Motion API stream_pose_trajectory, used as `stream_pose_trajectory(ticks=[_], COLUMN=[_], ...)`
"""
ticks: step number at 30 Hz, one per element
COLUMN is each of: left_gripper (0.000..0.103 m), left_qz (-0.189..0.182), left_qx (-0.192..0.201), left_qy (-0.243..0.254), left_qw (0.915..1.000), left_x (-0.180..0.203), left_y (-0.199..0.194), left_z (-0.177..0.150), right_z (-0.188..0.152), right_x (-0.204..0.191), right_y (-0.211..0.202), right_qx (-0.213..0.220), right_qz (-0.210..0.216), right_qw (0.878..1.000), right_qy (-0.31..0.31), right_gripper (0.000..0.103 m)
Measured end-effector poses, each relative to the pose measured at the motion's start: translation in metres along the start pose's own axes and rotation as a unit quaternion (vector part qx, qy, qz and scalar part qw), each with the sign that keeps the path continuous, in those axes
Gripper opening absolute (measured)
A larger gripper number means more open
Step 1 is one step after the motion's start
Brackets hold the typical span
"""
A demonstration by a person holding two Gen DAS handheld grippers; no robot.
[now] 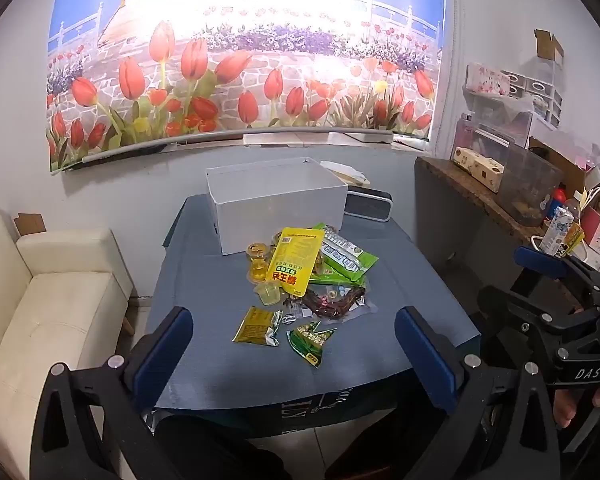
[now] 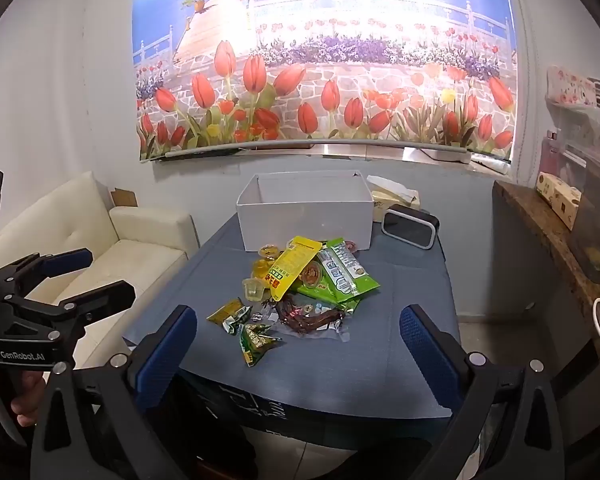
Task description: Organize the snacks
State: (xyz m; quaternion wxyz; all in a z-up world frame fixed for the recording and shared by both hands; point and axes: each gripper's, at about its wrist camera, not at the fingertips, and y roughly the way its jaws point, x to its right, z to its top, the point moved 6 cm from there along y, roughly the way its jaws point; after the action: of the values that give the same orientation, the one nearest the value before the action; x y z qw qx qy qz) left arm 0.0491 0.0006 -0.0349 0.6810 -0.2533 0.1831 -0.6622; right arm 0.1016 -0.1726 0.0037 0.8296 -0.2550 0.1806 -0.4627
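Note:
A pile of snacks lies in the middle of the blue-grey table (image 1: 220, 360): a yellow pouch (image 1: 294, 264), a green pack (image 1: 346, 258), clear jelly cups (image 1: 259, 271), a dark red vacuum pack (image 1: 332, 302), a small yellow packet (image 1: 256, 326) and a small green packet (image 1: 312, 340). An open white box (image 1: 276, 206) stands behind them. My left gripper (image 1: 294, 344) is open and empty, held above the near table edge. My right gripper (image 2: 298, 344) is open and empty too, beside it. The pile also shows in the right wrist view (image 2: 300, 288), with the box (image 2: 304, 212).
A black speaker (image 1: 368, 204) and a tissue pack (image 2: 394, 196) sit right of the box. A cream sofa (image 1: 52, 300) stands left of the table. A cluttered counter (image 1: 500, 192) runs along the right. A tulip poster hangs on the back wall.

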Motion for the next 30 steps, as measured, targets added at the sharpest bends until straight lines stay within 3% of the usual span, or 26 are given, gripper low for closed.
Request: stream_pose_trajectory(ticks=[30], left_gripper=[0.103], left_qz=[0.0], left_qx=[0.002], left_qy=[0.009], left_qw=[1.0], left_x=[0.0025], left_y=[-0.0029], left_z=[0.0011], right_z=[0.0002], right_x=[0.0024], right_y=[-0.0005], right_qx=[0.002], right_qz=[0.001], right_qw=[1.0], right_qy=[0.003], right_gripper=[0.103])
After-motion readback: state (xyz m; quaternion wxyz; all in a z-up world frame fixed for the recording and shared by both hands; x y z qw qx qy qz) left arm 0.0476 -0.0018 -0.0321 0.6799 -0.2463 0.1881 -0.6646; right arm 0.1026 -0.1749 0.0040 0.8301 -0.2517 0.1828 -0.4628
